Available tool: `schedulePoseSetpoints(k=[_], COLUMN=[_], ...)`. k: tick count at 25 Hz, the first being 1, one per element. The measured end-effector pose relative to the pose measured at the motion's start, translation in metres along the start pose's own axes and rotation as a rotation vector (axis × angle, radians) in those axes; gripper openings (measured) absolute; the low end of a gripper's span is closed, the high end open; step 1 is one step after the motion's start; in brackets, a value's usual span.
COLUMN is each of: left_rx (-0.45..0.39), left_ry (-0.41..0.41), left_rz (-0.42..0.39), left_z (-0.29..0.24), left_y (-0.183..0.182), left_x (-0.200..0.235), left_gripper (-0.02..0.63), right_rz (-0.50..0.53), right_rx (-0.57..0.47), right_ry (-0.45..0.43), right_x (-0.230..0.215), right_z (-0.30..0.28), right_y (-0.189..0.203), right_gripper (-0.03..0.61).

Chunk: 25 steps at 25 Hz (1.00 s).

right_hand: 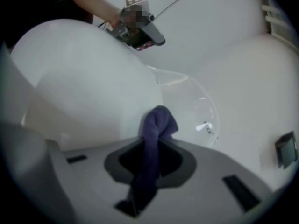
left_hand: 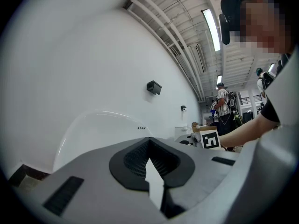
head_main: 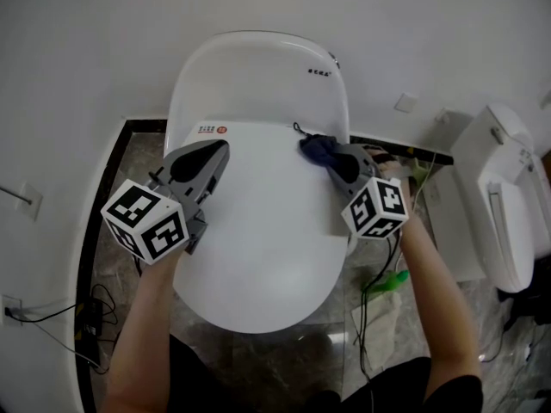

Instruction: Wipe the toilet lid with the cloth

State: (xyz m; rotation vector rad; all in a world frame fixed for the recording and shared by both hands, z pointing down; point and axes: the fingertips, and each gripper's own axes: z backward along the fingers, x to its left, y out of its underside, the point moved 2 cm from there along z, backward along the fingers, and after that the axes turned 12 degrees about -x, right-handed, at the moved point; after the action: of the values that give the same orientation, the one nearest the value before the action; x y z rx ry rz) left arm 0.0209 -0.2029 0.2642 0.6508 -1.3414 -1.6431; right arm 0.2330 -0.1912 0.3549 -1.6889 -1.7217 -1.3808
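Right gripper (head_main: 334, 160) pinches a dark blue cloth (head_main: 315, 148) at the white oval toilet lid's (head_main: 258, 239) back right edge. Left gripper (head_main: 219, 151) is clenched and empty at its left edge. Only its view shows a striped-shirted bystander (left_hand: 223, 104).

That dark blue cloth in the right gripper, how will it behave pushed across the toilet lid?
Likely floppy: the cloth droops and folds past the right gripper shut on it. Probably light, bunching rather than lying flat. It should slide easily on the glossy toilet lid.
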Motion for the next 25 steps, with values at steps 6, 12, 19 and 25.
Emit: schedulePoseSetpoints(k=[6, 12, 19, 25], left_rx=[0.001, 0.008, 0.013, 0.02], left_ry=[0.005, 0.001, 0.001, 0.0], left_rz=[-0.005, 0.001, 0.004, 0.005], left_z=[0.0, 0.0, 0.001, 0.001], left_y=[0.0, 0.0, 0.0, 0.0], left_x=[-0.001, -0.001, 0.0, -0.001], left_gripper=[0.014, 0.014, 0.014, 0.014], right_rz=[-0.016, 0.002, -0.002, -0.017], right_rx=[-0.005, 0.005, -0.007, -0.024], right_ry=[0.025, 0.013, 0.015, 0.008], right_x=[0.009, 0.021, 0.035, 0.049], right_z=[0.014, 0.027, 0.042, 0.057], right_y=[-0.004, -0.012, -0.023, -0.036], right_gripper=[0.072, 0.072, 0.072, 0.072])
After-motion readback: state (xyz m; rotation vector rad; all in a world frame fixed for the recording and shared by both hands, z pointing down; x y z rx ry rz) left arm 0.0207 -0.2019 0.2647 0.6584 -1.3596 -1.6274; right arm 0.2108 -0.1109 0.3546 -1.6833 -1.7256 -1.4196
